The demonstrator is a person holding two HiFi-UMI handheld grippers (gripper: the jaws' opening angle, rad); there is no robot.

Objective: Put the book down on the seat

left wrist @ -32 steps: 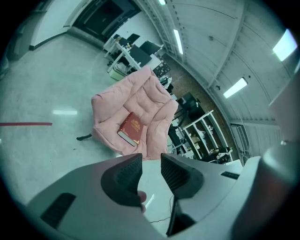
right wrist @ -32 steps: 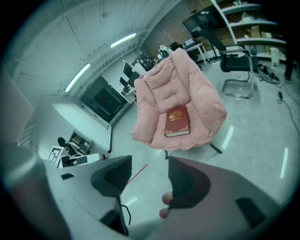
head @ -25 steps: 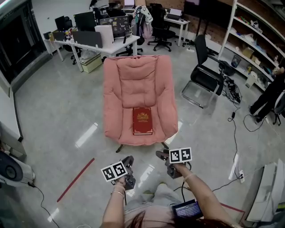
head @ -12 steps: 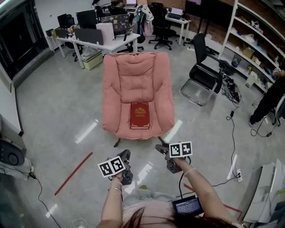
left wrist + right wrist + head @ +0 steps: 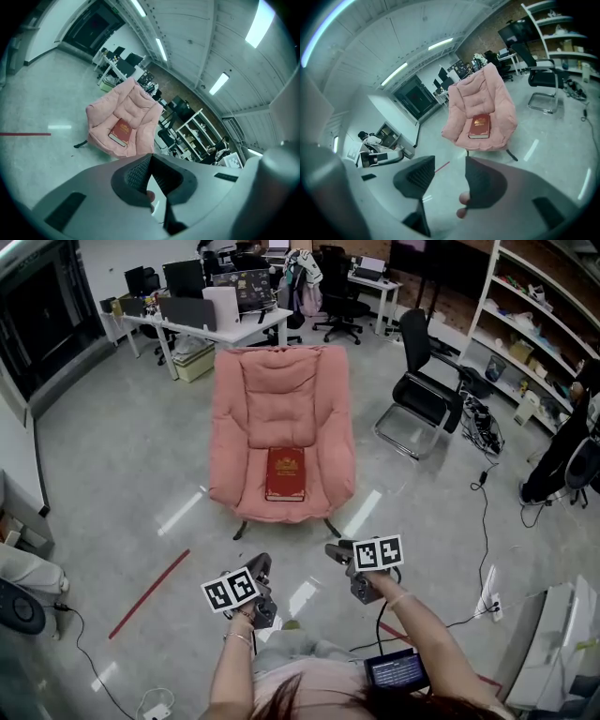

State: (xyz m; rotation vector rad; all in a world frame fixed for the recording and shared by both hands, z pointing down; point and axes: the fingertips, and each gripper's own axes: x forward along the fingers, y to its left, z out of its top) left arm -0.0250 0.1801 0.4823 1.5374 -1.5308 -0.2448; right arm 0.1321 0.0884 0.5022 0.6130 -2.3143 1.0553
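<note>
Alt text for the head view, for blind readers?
A red book lies flat on the seat of a pink armchair. Nearer the camera, the left gripper is shut and the right gripper open, jaws having just been closing; both empty.

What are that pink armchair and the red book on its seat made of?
The pink armchair looks like soft matte fabric over thick padding: its back is tufted into puffy, creased cushions. The red book seems a hardcover, cloth or leatherette, with gilt ornament on the cover; which of the two, I cannot tell.
</note>
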